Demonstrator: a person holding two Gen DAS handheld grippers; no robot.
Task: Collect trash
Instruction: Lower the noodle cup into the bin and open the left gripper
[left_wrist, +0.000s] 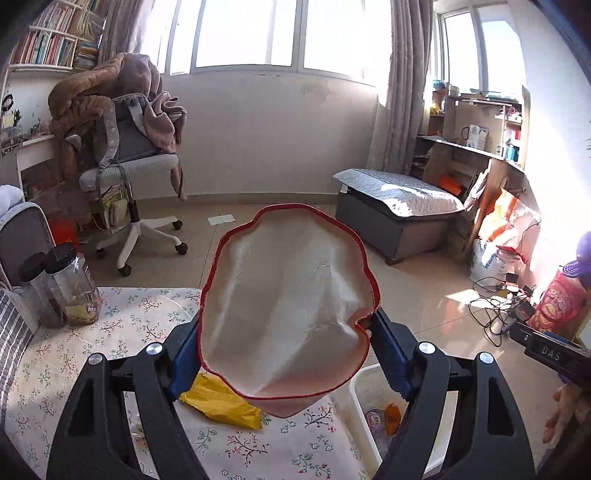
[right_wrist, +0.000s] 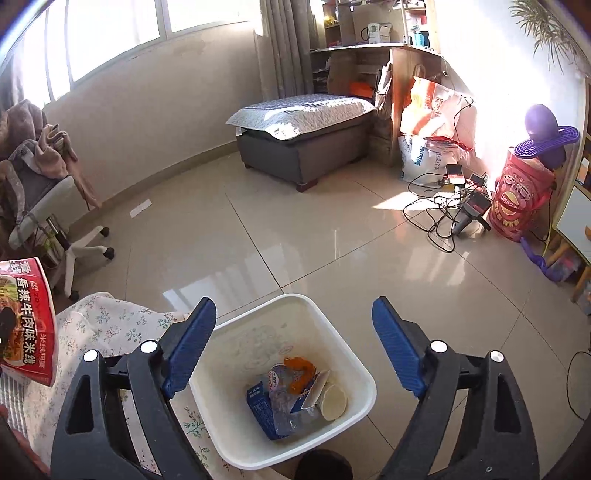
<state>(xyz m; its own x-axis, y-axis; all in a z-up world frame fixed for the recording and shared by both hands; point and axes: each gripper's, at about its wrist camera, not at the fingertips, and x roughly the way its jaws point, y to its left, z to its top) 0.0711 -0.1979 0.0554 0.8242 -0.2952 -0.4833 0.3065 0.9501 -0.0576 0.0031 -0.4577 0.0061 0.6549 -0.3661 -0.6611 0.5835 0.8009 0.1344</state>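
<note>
Left wrist view: the left gripper (left_wrist: 286, 339) pinches an empty noodle bowl (left_wrist: 284, 302) by its squashed sides, mouth toward the camera, above the flowered tablecloth (left_wrist: 122, 325). A yellow wrapper (left_wrist: 221, 402) lies below, uncollected.

Right wrist view: the right gripper (right_wrist: 293, 347) stands spread and empty over the white bin (right_wrist: 354, 358), which already holds trash (right_wrist: 295, 395); the bowl appears at the left edge, likely bound for the bin.

Left claw (left_wrist: 288, 343) clamped on something; right claw (right_wrist: 293, 350) spread, empty.
</note>
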